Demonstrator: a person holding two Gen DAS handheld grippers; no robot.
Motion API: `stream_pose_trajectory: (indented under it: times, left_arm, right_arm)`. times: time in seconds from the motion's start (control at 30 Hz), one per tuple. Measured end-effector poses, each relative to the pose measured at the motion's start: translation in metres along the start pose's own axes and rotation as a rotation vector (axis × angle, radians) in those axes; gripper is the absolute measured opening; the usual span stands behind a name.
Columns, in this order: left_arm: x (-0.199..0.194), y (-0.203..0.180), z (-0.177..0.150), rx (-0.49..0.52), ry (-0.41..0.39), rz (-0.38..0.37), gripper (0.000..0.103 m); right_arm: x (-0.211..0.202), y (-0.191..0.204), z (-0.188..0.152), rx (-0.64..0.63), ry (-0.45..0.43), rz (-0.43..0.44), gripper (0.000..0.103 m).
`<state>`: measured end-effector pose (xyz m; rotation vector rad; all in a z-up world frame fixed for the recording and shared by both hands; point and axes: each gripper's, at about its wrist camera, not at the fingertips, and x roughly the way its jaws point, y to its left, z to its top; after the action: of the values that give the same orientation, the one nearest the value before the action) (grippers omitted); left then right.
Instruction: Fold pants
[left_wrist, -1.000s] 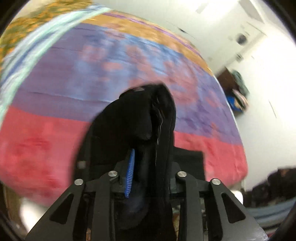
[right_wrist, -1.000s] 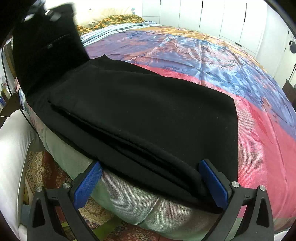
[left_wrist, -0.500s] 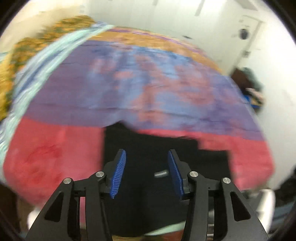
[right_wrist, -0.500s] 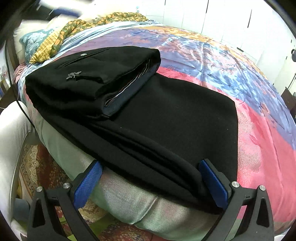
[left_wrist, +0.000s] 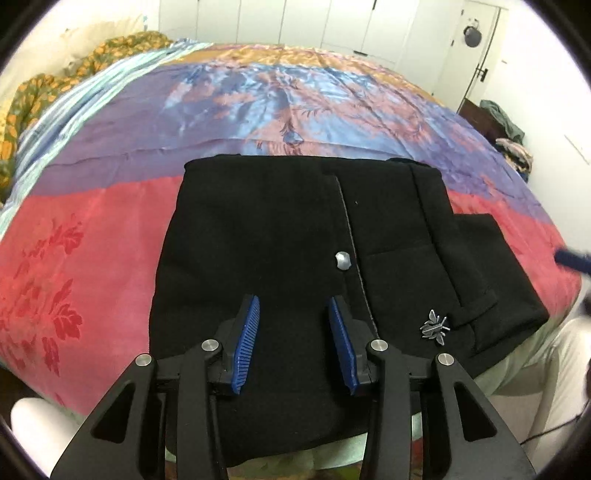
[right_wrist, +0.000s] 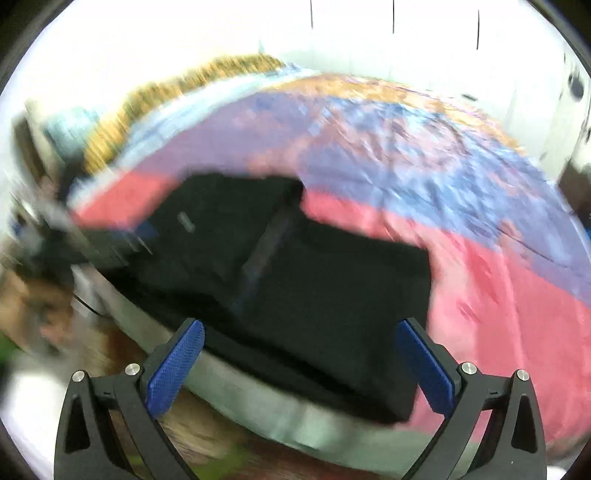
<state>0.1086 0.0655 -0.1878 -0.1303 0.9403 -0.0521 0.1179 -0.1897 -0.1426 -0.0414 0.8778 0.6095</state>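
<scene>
Black pants (left_wrist: 280, 236) lie folded on the bed (left_wrist: 92, 236); left claw (left_wrist: 293, 343) closing, nothing between; right claw (right_wrist: 299, 363) wide, empty

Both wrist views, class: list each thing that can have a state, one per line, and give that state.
Pants: folded over, lying flat on the bed, held by neither gripper.
Pocket button: facing up.
Bedspread: spread over the bed.
Left gripper: over the pants, jaws closing, nothing pinched.
Right gripper: wide open, empty.
</scene>
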Motion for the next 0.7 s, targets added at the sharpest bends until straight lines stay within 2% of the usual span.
stream_pose_trajectory:
  times: [0.07,0.13,0.17,0.23,0.27,0.33,0.4,0.43,0.5,0.53,0.67,0.7]
  left_arm:
    - [0.002,-0.004,0.001,0.004,-0.008,0.005,0.041]
    - [0.005,-0.003,0.002,-0.01,-0.007,-0.01,0.041]
    - [0.004,-0.002,0.002,-0.015,-0.007,-0.018,0.041]
    - [0.004,-0.001,0.001,-0.018,-0.009,-0.021,0.041]
    - [0.004,-0.001,0.001,-0.018,-0.011,-0.02,0.041]
    - [0.004,-0.001,0.0,-0.018,-0.018,-0.02,0.041]
    - [0.005,0.0,0.0,-0.023,-0.023,-0.021,0.041]
    - [0.005,0.0,-0.001,-0.023,-0.024,-0.023,0.041]
    - [0.005,0.0,-0.001,-0.02,-0.026,-0.026,0.041]
    - [0.005,0.0,-0.001,-0.02,-0.028,-0.027,0.041]
    - [0.006,0.0,-0.003,-0.02,-0.036,-0.028,0.041]
    - [0.006,0.0,-0.003,-0.02,-0.039,-0.026,0.041]
  right_arm:
    - [0.017,-0.018,0.023,0.148,0.039,0.211,0.103]
    - [0.051,-0.038,0.031,0.295,0.133,0.349,0.103]
    - [0.075,-0.047,0.03,0.375,0.209,0.39,0.103]
    - [0.113,-0.059,0.02,0.497,0.345,0.41,0.1]
    - [0.123,-0.061,0.017,0.524,0.369,0.431,0.097]
    - [0.128,-0.058,0.021,0.513,0.363,0.488,0.097]
    - [0.135,-0.056,0.022,0.553,0.39,0.572,0.086]
    - [0.138,-0.055,0.022,0.561,0.406,0.575,0.085]
    - [0.144,-0.051,0.027,0.514,0.446,0.451,0.068]
    - [0.146,-0.047,0.03,0.49,0.443,0.433,0.068]
    - [0.157,-0.035,0.031,0.543,0.427,0.492,0.07]
    - [0.158,-0.031,0.032,0.535,0.424,0.486,0.065]
